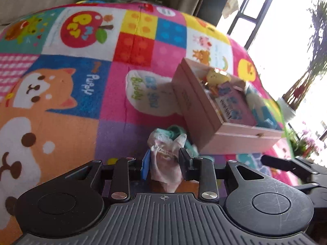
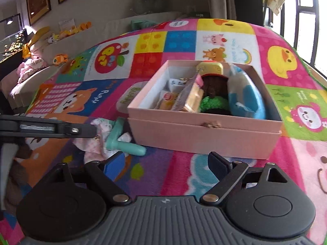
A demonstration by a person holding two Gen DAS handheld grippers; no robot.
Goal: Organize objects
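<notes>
Your left gripper [image 1: 165, 163] hangs low over a bright patchwork blanket [image 1: 85, 85], its jaws drawn narrow and clamped on a pale pink crumpled pouch [image 1: 166, 159], which bulges out between the blue pad and the black one. Just beyond the pouch, a scrap of teal cloth [image 1: 175, 131] lies on the blanket, touching the near corner of the pink box [image 1: 196, 110].

Your right gripper [image 2: 166, 164] sits in front of that same pink box [image 2: 204, 134], its jaws spread wide with only the blanket [image 2: 184, 175] showing between them. The box stands open on the blanket and is crowded: a blue-and-white soft toy [image 2: 248, 96] fills its right side, a green fuzzy item [image 2: 213, 102] and a dark brown one [image 2: 214, 85] sit in the middle, and a yellow tin [image 2: 210, 68] rests toward the back. Flat packets [image 2: 184, 98] lean in its left half.

From the right wrist view, the pouch [image 2: 92, 145] lies left of the box, with a teal plastic handle-shaped toy [image 2: 120, 140] beside it, just off the box's near left corner. The left gripper's black finger [image 2: 61, 129] reaches in across them from the left edge. A bright window [image 2: 306, 20] lights the room at right; plush toys [image 2: 61, 34] line a ledge at the back left.
</notes>
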